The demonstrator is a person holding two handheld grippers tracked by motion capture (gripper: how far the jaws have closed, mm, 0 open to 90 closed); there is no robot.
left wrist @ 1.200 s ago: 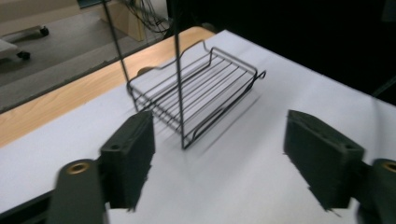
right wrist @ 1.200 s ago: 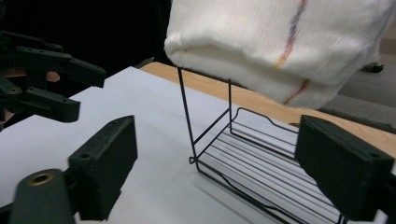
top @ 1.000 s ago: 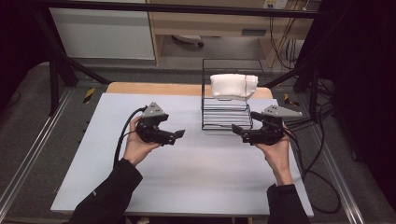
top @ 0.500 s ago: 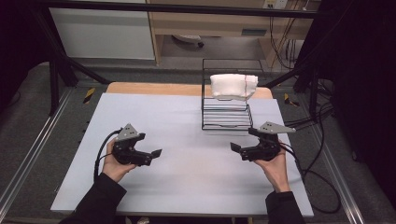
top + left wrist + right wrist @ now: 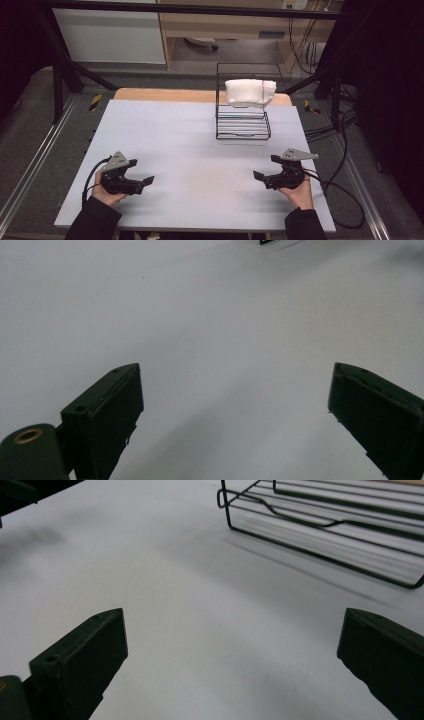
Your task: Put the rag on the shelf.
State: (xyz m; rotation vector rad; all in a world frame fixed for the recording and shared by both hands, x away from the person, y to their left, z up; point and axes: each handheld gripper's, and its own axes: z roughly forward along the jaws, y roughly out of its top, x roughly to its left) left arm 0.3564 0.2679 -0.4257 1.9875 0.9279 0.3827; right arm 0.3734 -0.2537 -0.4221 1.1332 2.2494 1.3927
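While both the left gripper (image 5: 148, 178) and right gripper (image 5: 258, 175) rest wide open and empty, the soft folded white cloth (image 5: 249, 92) sits atop the black wire rack (image 5: 243, 131); likely light and limp, best pinched at an overhanging edge.

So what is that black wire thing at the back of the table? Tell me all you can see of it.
The wire rack looks like thin black metal: a floor of parallel rods with a raised front lip, and an open frame rising behind. It stands upright on the pale table, toward the far right side. A folded white cloth with a thin red line rests on its upper part. Both tongs are well away from it.
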